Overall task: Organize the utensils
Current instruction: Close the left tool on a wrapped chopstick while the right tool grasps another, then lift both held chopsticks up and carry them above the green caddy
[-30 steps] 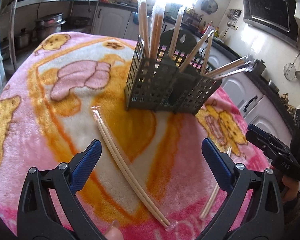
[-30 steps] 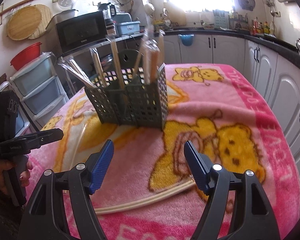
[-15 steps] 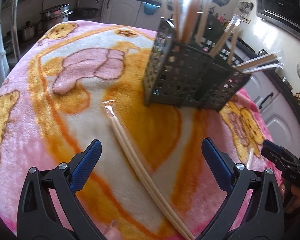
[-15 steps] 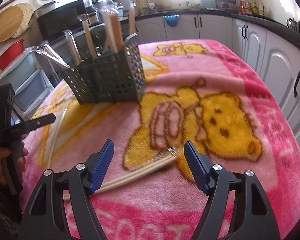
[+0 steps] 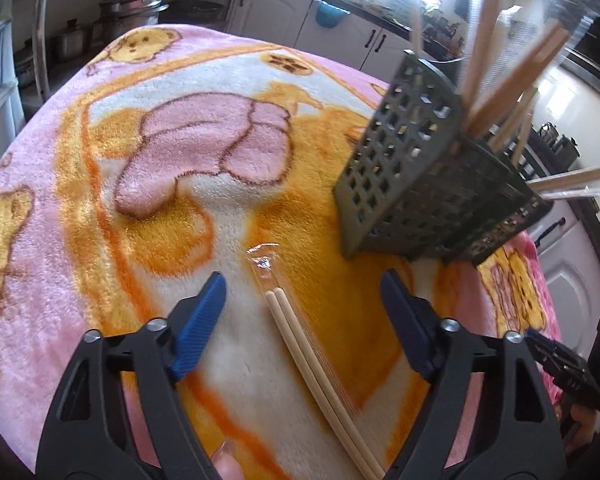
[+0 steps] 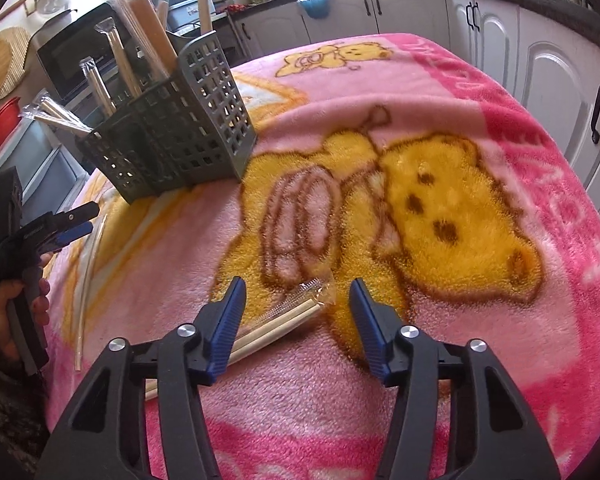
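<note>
A pair of pale wooden chopsticks in a clear sleeve (image 5: 300,344) lies on the blanket, running between the blue pads of my left gripper (image 5: 304,320). Its jaws are closing and the pads stand clear of the sleeve on both sides. A second wrapped pair (image 6: 276,328) lies slantwise under my right gripper (image 6: 298,320). Those jaws are closing too, with the sleeve's end between them and untouched. The dark green slotted caddy (image 5: 420,184) (image 6: 172,140) stands upright behind, holding several wrapped chopstick pairs.
A pink and orange bear-print blanket (image 6: 480,280) covers the table. White kitchen cabinets (image 6: 560,80) run along the right, a microwave (image 6: 72,52) and drawers along the left. The left gripper (image 6: 32,232) shows in the right wrist view, held by a hand.
Both grippers have sunk towards the blanket and moved in over their chopstick pairs. Both sets of jaws have narrowed. The caddy now looms nearer in the left wrist view.
</note>
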`<action>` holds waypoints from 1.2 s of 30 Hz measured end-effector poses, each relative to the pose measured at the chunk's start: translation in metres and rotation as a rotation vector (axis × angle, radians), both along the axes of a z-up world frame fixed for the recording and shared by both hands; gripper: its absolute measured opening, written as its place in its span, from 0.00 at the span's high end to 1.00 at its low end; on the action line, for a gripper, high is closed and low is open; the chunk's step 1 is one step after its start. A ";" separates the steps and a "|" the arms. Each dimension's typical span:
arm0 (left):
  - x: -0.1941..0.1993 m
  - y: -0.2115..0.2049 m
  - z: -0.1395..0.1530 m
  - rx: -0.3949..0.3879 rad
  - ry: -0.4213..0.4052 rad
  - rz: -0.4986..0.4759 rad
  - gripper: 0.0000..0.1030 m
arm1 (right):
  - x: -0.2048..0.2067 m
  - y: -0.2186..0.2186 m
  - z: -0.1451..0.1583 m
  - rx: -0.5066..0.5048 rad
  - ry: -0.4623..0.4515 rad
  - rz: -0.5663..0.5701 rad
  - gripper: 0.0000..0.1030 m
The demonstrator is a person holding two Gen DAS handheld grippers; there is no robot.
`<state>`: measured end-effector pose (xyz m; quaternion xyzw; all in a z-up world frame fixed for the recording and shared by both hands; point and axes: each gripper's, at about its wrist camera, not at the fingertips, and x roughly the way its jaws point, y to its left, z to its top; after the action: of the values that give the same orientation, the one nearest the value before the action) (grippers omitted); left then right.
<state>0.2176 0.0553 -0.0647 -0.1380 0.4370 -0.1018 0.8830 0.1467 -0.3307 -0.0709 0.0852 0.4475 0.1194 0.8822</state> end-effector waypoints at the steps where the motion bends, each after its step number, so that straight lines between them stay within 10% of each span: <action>1: 0.003 0.002 -0.003 -0.004 0.009 0.005 0.41 | 0.000 0.000 -0.001 -0.005 0.001 0.002 0.56; 17: 0.014 0.013 -0.012 0.047 0.007 0.041 0.87 | -0.001 -0.004 -0.004 -0.017 -0.007 -0.022 0.86; 36: -0.028 0.009 0.022 -0.070 -0.105 -0.009 0.97 | -0.011 0.008 0.012 0.059 -0.082 0.022 0.95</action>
<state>0.1893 0.0640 -0.0424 -0.1614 0.3866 -0.1280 0.8989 0.1354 -0.3222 -0.0587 0.1012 0.4083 0.1454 0.8955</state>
